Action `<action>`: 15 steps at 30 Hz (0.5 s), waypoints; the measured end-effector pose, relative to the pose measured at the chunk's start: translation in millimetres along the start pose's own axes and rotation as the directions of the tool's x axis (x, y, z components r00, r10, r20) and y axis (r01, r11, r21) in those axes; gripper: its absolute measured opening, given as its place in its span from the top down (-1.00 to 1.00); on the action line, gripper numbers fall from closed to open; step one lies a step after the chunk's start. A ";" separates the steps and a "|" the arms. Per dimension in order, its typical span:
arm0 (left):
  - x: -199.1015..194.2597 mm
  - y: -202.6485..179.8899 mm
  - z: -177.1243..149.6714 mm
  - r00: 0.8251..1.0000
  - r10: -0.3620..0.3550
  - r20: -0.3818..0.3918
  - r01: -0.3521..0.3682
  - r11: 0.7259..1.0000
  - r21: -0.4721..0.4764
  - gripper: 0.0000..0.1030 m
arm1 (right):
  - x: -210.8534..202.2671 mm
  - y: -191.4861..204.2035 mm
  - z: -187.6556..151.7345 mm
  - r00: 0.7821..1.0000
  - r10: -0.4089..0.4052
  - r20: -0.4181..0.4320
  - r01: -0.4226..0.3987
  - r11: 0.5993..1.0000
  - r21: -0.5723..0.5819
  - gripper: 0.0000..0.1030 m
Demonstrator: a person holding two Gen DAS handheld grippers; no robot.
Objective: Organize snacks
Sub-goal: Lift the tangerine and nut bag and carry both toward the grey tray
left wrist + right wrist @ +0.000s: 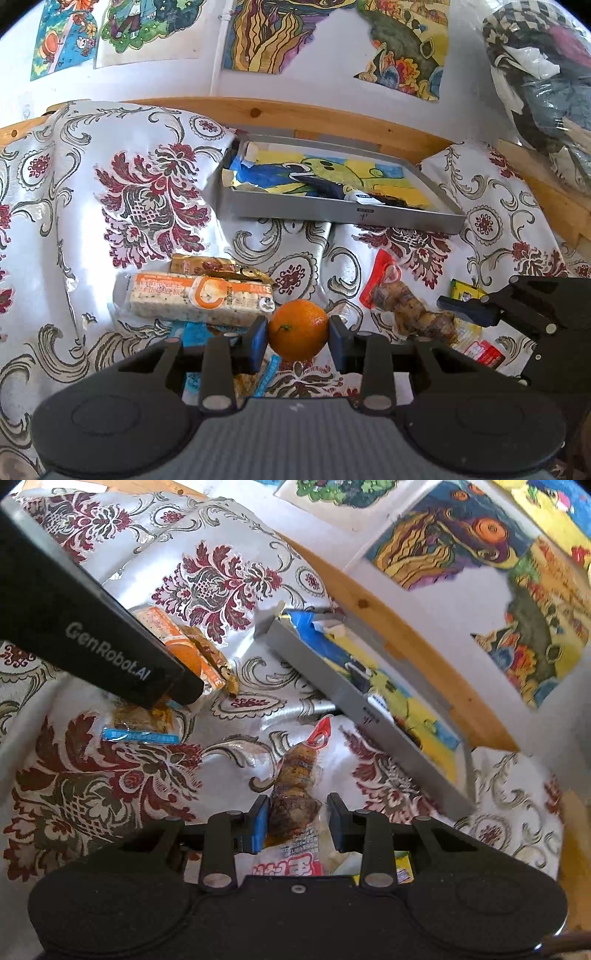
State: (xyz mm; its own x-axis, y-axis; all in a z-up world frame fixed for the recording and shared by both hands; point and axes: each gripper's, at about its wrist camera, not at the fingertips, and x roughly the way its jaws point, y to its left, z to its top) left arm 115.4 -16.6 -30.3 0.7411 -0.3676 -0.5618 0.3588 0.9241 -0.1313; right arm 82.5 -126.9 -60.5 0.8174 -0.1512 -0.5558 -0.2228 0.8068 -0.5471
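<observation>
left wrist: hand-held gripper point(298, 334) around orange point(297, 329)

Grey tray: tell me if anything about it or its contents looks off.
The grey tray sits askew across a fold in the patterned cloth, its left end propped on a bulge. Inside lie a crumpled drawing and torn paper scraps, not snacks.
</observation>
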 end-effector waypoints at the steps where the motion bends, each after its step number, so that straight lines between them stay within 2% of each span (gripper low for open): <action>1: 0.1 0.1 -0.1 1.000 0.000 0.000 0.000 1.000 -0.001 0.27 | -0.6 0.4 -0.2 1.000 -0.006 0.004 0.006 1.000 -0.009 0.33; 7: -0.7 0.4 0.5 1.000 0.001 0.009 -0.001 1.000 -0.006 0.27 | -7.7 2.5 1.0 0.998 -0.052 0.045 0.054 0.997 -0.050 0.33; 15: -1.5 -3.6 14.4 0.999 -0.001 0.045 0.001 1.000 -0.004 0.27 | -18.9 -11.3 5.8 0.987 -0.116 0.113 0.119 0.993 -0.026 0.33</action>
State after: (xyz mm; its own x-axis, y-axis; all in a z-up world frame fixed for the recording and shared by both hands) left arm 121.1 -20.8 -17.3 0.7658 -0.3727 -0.5241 0.3572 0.9242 -0.1352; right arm 72.7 -129.9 -40.1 0.8926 -0.1777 -0.4144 -0.1377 0.7677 -0.6258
